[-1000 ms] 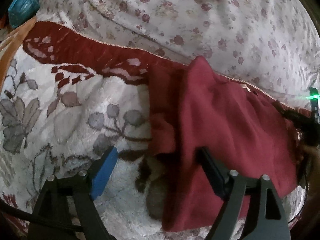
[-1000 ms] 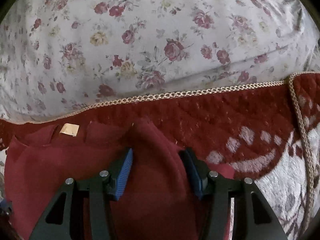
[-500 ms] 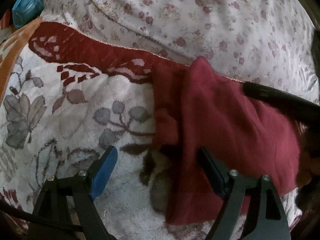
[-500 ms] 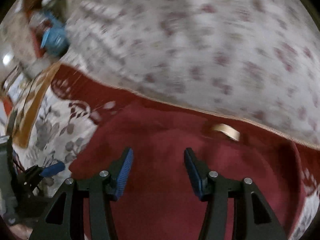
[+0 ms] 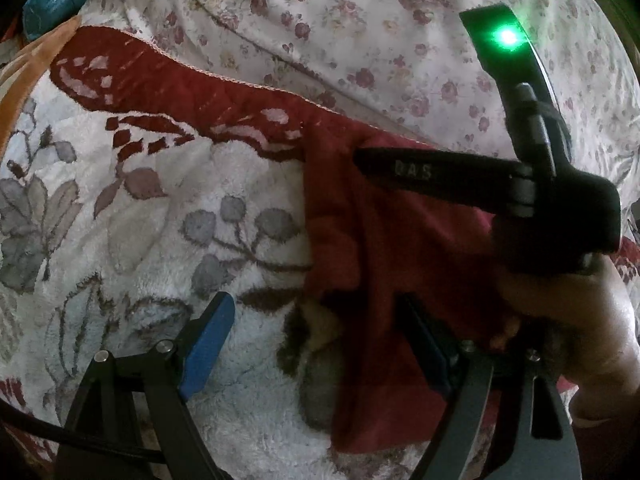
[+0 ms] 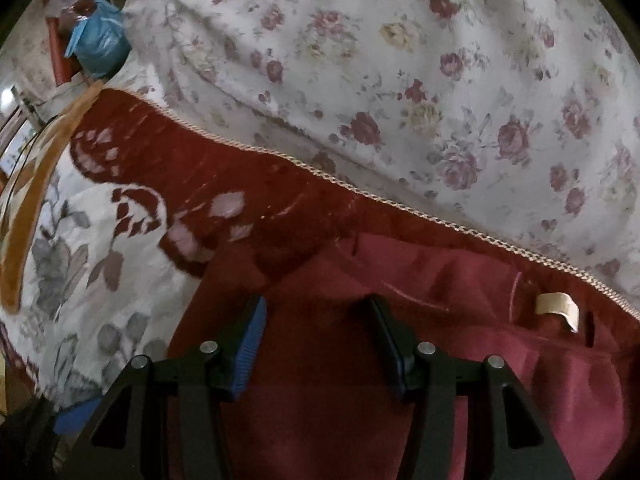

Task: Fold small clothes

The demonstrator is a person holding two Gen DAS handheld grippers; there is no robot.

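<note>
Garment [image 6: 460,380], maroon, fills lower right beneath the wide-jawed right gripper [image 6: 316,344]; the left gripper [image 5: 316,344], equally wide, straddles its left edge.

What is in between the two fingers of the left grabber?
In the left wrist view, the left gripper stands open over the fluffy white leaf-patterned blanket, with the dark red knit garment's edge between its fingers.

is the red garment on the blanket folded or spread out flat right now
Partly folded. In the left wrist view the red garment has a flap doubled over itself, its left edge bunched on the blanket. How many layers: cannot tell.
</note>
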